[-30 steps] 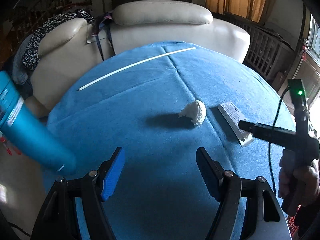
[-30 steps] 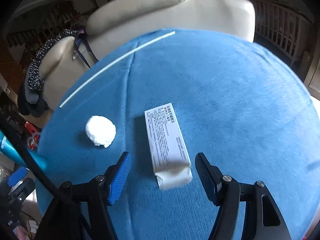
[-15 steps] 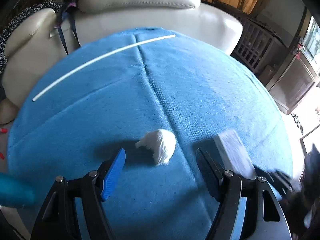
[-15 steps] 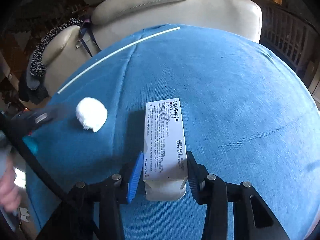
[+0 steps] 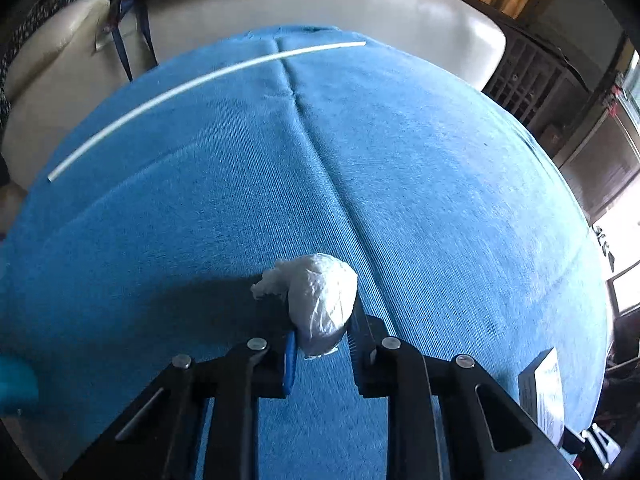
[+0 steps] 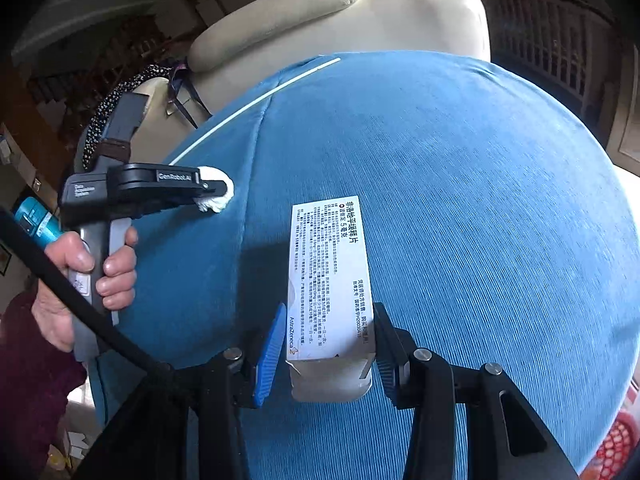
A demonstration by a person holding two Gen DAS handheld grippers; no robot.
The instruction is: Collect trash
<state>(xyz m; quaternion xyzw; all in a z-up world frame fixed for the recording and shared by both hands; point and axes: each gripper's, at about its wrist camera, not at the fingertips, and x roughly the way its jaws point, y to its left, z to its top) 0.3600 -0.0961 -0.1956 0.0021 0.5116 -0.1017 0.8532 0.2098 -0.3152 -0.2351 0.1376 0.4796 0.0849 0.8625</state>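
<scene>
A crumpled white tissue wad (image 5: 320, 296) rests on the blue cloth-covered table (image 5: 440, 200), and my left gripper (image 5: 322, 332) is shut on its near end. The right wrist view shows that same gripper (image 6: 224, 190) from the side, clamped on the wad (image 6: 218, 196) and held by a person's hand (image 6: 116, 268). My right gripper (image 6: 328, 356) is shut on the near end of a white printed medicine box (image 6: 330, 272), which casts a shadow on the cloth to its left. The box (image 5: 546, 392) also shows at the lower right of the left wrist view.
A long thin white stick (image 5: 192, 80) lies across the far side of the cloth. Cream leather armchairs (image 5: 280, 4) stand right behind the table, one draped with dark patterned fabric (image 6: 116, 96). A teal cylinder (image 6: 36, 220) is off the table's left edge. Dark wooden furniture (image 5: 532, 92) stands at the right.
Both grippers went from open to shut. The left one moved forward to the tissue wad and closed on it. The right one closed on the medicine box and carried it right, away from the wad.
</scene>
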